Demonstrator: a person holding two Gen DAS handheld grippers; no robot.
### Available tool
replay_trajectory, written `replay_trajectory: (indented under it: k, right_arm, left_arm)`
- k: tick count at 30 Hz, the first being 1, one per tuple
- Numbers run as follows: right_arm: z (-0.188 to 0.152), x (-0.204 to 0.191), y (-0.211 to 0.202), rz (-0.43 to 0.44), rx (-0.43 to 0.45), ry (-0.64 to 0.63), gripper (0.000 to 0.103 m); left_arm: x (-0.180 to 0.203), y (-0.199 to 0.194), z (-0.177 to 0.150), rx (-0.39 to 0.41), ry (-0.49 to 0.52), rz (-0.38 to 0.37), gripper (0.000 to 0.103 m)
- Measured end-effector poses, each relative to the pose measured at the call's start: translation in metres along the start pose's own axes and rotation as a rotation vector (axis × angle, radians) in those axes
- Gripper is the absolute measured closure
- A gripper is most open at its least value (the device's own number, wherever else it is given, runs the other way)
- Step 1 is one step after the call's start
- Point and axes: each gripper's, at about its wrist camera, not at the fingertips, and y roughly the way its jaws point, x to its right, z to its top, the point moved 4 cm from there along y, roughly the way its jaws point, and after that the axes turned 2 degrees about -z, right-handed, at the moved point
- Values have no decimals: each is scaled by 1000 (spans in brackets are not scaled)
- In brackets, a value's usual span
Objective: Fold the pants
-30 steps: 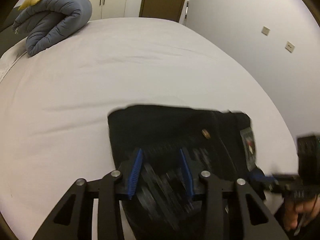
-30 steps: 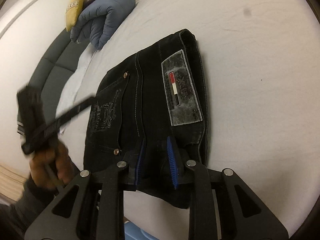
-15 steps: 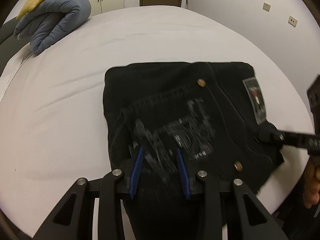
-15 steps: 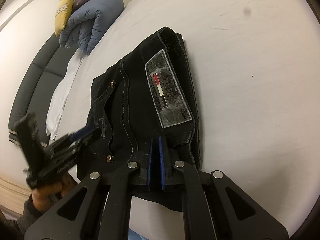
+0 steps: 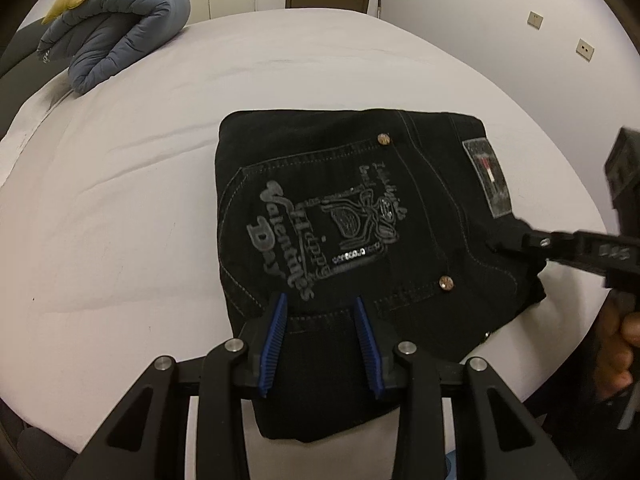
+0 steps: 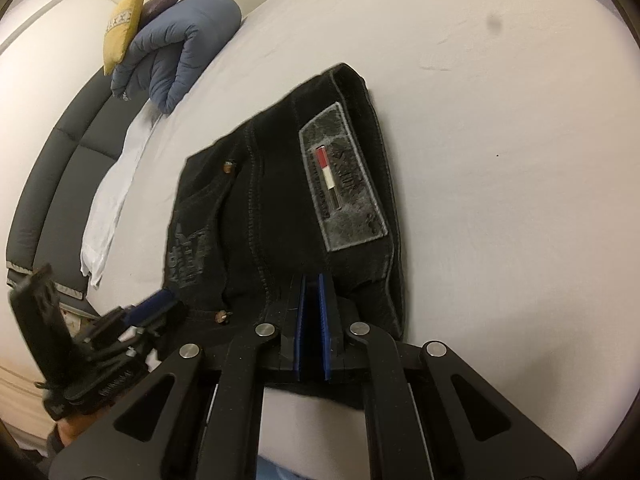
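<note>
Black jeans (image 5: 344,216) lie folded into a compact stack on the white bed, back pocket print and grey waistband patch (image 6: 344,180) facing up. My left gripper (image 5: 320,300) is open, its blue pads straddling the near edge of the stack. My right gripper (image 6: 312,280) is shut on the waistband edge of the jeans (image 6: 280,208) near the patch. It also shows in the left wrist view (image 5: 508,242), at the stack's right corner. The left gripper shows at the lower left of the right wrist view (image 6: 154,304).
A rolled blue duvet (image 5: 120,40) with a yellow cushion (image 6: 122,24) lies at the far end of the bed (image 5: 120,200). A dark headboard (image 6: 52,184) runs along the left. A wall with sockets (image 5: 584,48) stands to the right.
My right gripper has closed on the jeans' waistband edge. My left gripper has risen and tilted, so the whole stack now shows ahead of it, and has stayed open.
</note>
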Motion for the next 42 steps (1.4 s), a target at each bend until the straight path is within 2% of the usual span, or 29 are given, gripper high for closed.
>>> replay_trajectory:
  k: [2,5,10,13,17,19,20,21,22,23,25,27,30,33,38,42]
  right_arm:
    - [-5,-8,-7,11,14,-38,94]
    - [-18,-5,4,-39,-19,-78,95]
    - [-22,5,7,26,6,-46,95]
    - [-17,3,-10,88,18,-6,94]
    - [-5,7,-32,91,84,0,86]
    - [1,13,-36,77,91,9,79]
    - [4,16,-38,68,93,13,70]
    - [8,19,-39,63,97,17,53]
    - [11,22,-40,59,104,22,46]
    - [15,25,-41,54,110,26,40]
    - [23,29,-41,47,101,27,40]
    - [34,37,-36,26,74,45,40]
    - [50,47,-27,55,56,97,40]
    - [63,55,-12,86,17,132,40]
    - [72,66,19,82,-56,174,40]
    - [75,58,33,109,-66,163,42]
  left_arm:
    - [0,3,-2,0,-1,1,66]
    - [-3,6,-1,-9,-23,-13,66]
    - [-2,8,-2,-15,-13,-5,66]
    - [-4,10,1,-15,-15,-1,66]
    - [-4,9,3,-16,-11,3,64]
    - [-3,4,5,-8,-19,-19,54]
    - [-3,-2,6,2,-27,-38,51]
    - [-4,-7,7,14,-31,-42,44]
    - [-5,-15,8,33,-35,-31,33]
    - [-9,-23,11,61,-39,-20,28]
    - [-19,-36,17,105,-64,-23,17]
    - [-37,-39,25,115,-112,-22,14]
    - [-66,-24,36,71,-170,-17,14]
    - [-77,0,46,-12,-192,-75,14]
    - [-79,35,57,-112,-204,-114,14]
    - [-71,56,55,-178,-207,-156,16]
